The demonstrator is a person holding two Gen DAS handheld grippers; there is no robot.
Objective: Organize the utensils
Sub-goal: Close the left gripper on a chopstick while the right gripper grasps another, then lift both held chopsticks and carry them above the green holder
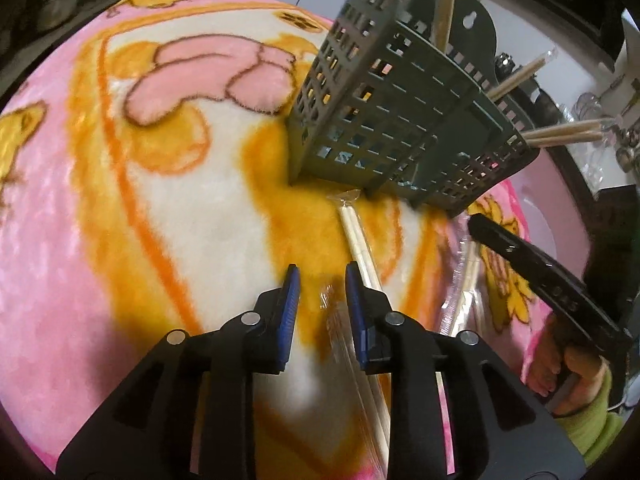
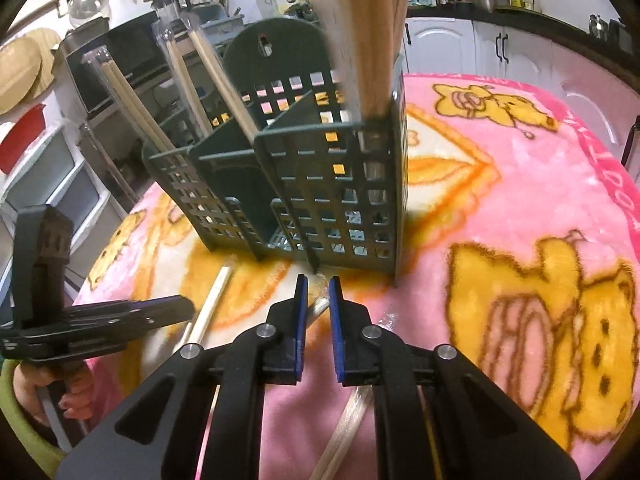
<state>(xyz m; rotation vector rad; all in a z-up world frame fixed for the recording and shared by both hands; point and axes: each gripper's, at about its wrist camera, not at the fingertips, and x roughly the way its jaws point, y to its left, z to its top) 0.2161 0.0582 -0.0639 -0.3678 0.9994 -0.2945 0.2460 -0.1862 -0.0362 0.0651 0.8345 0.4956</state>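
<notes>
Your left gripper and right gripper, jaws part-open and empty, each straddle wrapped chopsticks for loading the slotted caddy.

The right tongs are hovering low over the pink cartoon blanket covering the desk, their blue pads slightly parted around a plastic-wrapped chopstick pair lying beneath them. Just ahead, a dark green slotted utensil caddy is standing upright, holding wrapped chopsticks in its compartments. Another wrapped pair is lying at left, near the left tongs.
</notes>
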